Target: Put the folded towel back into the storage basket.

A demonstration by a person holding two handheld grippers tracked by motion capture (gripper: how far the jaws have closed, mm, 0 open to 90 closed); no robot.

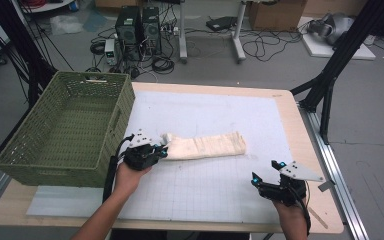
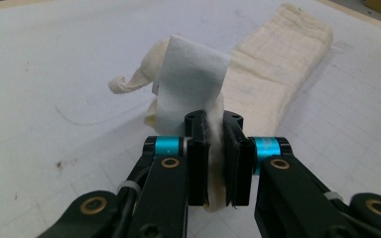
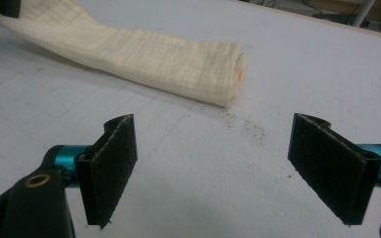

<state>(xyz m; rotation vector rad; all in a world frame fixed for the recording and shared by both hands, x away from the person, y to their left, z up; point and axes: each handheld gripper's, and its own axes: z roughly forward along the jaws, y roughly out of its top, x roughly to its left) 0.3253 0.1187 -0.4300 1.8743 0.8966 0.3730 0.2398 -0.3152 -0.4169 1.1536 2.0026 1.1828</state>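
Observation:
A cream folded cloth (image 1: 207, 146) lies as a long roll across the middle of the white gridded mat (image 1: 220, 112). My left gripper (image 1: 159, 151) is shut on the cloth's left end, and in the left gripper view the cloth (image 2: 273, 64) runs away from the jaws with a white tag (image 2: 191, 82) standing up just past them. My left gripper (image 2: 218, 158) pinches a bunched bit of fabric between its pads. My right gripper (image 1: 266, 176) hovers open near the table's front right. In the right gripper view the cloth's far end (image 3: 178, 59) lies beyond my open right gripper (image 3: 218, 163).
A green woven basket (image 1: 67, 127) stands on the table's left side, close to my left hand. The wooden table edge (image 1: 310, 150) runs along the right. Computers, cables and black frame legs sit on the floor behind the table.

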